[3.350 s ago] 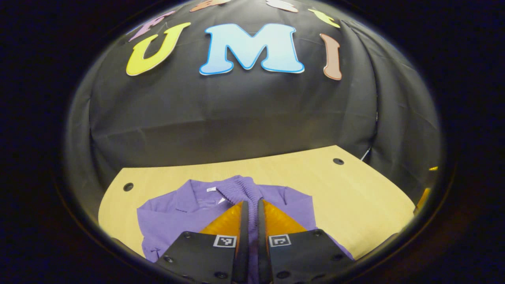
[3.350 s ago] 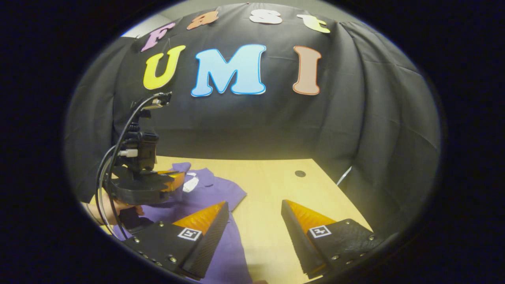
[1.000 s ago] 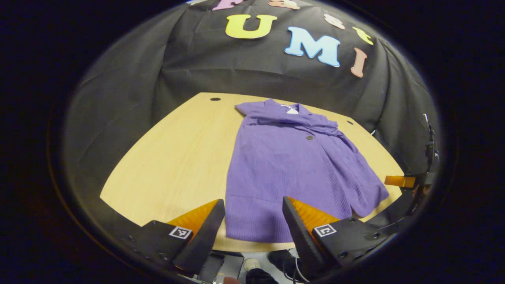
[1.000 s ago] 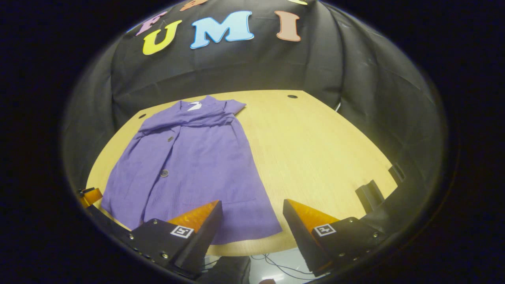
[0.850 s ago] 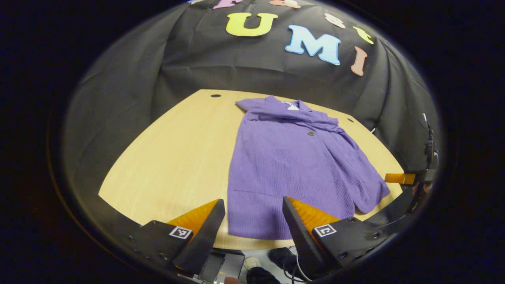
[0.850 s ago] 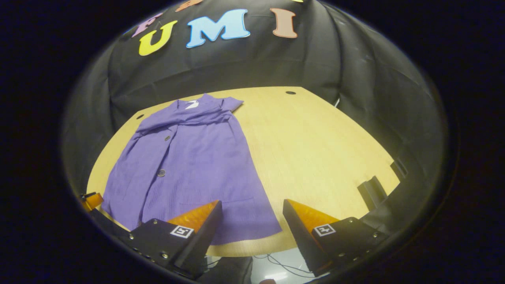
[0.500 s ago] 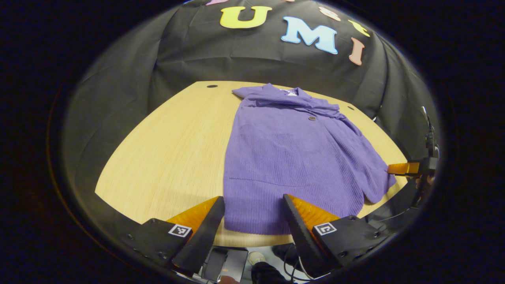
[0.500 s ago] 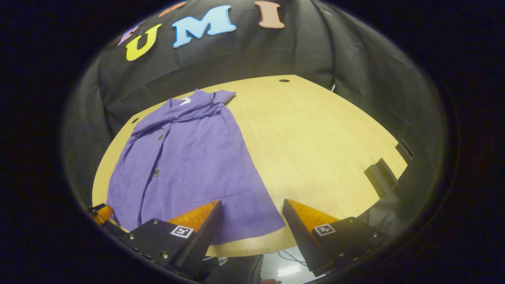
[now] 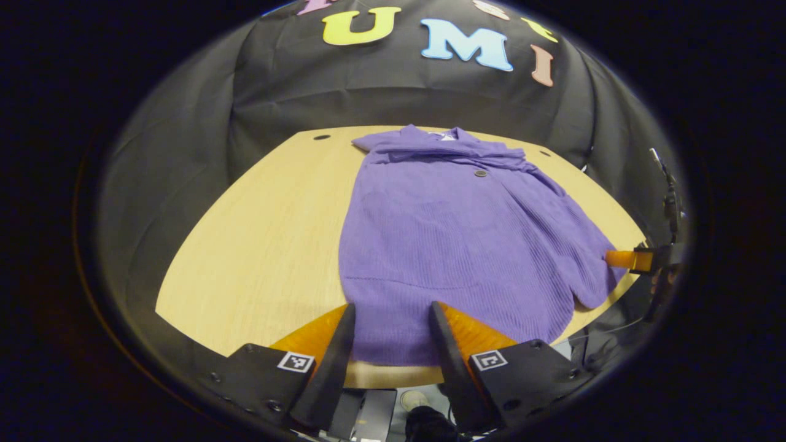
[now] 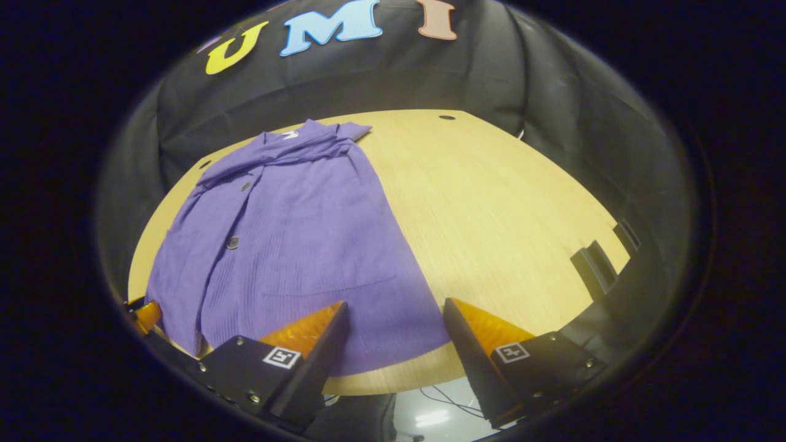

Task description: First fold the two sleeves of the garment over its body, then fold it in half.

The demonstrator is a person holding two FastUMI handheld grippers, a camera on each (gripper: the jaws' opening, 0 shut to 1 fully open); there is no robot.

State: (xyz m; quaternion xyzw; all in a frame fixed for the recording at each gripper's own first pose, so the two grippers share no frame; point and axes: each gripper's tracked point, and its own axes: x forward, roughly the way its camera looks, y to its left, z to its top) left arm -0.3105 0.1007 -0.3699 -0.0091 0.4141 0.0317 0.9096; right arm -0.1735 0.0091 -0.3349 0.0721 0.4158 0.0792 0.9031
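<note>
Left tongs spread open, hovering right at the near edge of the surface, fingers straddling the hem of the purple garment but can't tell if actually touching the cloth. Right tongs same deal: gaping wide, nothing pinched, sitting over the near edge with the hem's right-hand corner between the fingers. Peeking in at the far right of the left gripper view too, tip of one finger just beside the hem's corner there.

Garment lying flat, front up, hem toward the near edge, collar toward the far edge. Buttons down the front. Both sleeves already folded in across the chest near the collar, bunched in a band up there. White tag showing inside the neck. Sits roughly along the middle of the surface in the left gripper view, toward the left side in the right gripper view, with a big bare stretch of light wood off to the right.

Small dark hole in the wood near the far edge. Dark bracket thing clamped on the right edge. Black cloth wall behind it all.
</note>
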